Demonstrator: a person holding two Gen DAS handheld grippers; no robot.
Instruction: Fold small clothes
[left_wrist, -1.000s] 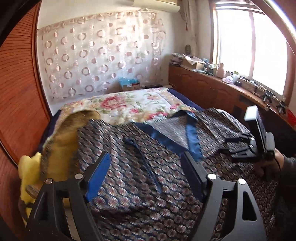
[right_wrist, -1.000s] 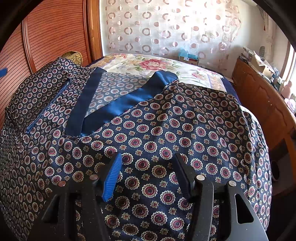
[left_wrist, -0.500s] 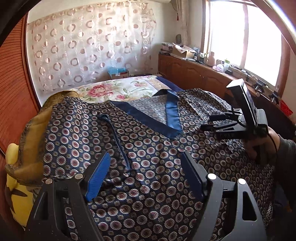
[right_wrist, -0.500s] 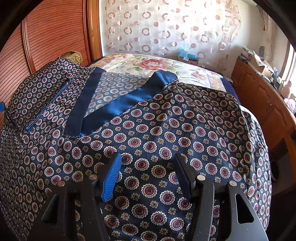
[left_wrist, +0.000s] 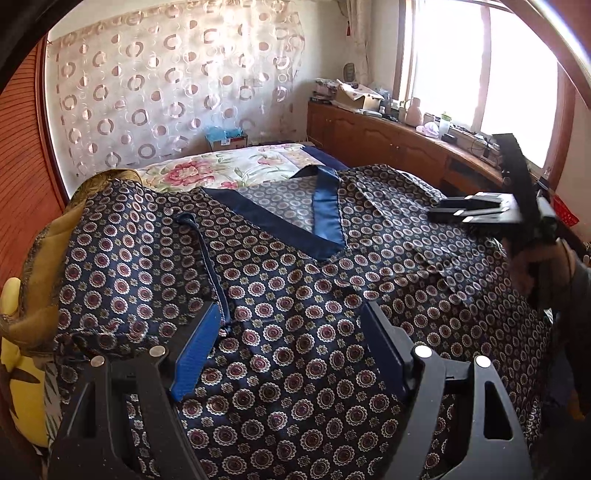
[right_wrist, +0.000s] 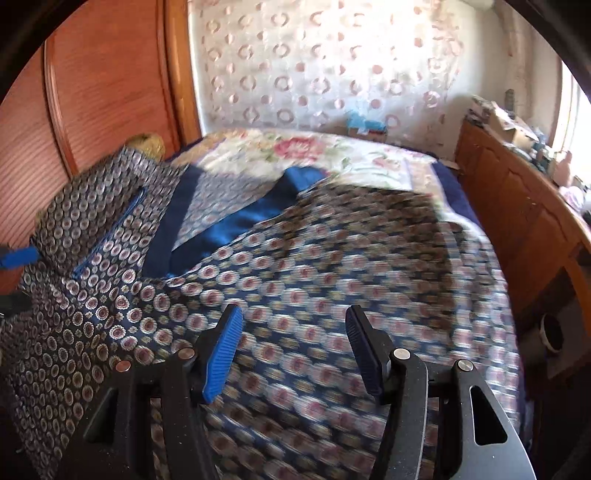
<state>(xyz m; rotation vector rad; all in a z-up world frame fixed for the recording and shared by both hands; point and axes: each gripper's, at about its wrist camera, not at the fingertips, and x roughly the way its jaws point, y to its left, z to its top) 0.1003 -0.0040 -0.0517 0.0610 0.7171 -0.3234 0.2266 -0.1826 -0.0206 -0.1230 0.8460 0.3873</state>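
So the garment (left_wrist: 280, 295), a dark blue patterned top with a plain blue collar band (left_wrist: 325, 218), is spread front-up across the bed (left_wrist: 221, 170), covering most of the near end with the floral bedspread showing past the collar. Nothing's folded yet by the look of it. The left gripper (left_wrist: 291, 328) hovers over the chest area with its jaws open and nothing between them, right next to a thin blue cord (left_wrist: 210, 266) running down the front. The right gripper (right_wrist: 295, 332) has its jaws open too, empty, over the right side of the cloth; that view is smeared with motion blur, so the fine detail there can't be made out. What could go wrong: the fabric looks slick and satiny, so a pinch might grab only the top layer and drag the front off the back, leaving a lopsided fold. The cord could snag in the left jaws, and the near edge seems to hang off the bed, so a pull could slide the whole thing down. Containers: there's an open cardboard box (left_wrist: 360, 98) on the wooden counter (left_wrist: 391, 136) under the window, contents not readable, plus a small box by the curtain (left_wrist: 225, 138) with something blue in it.
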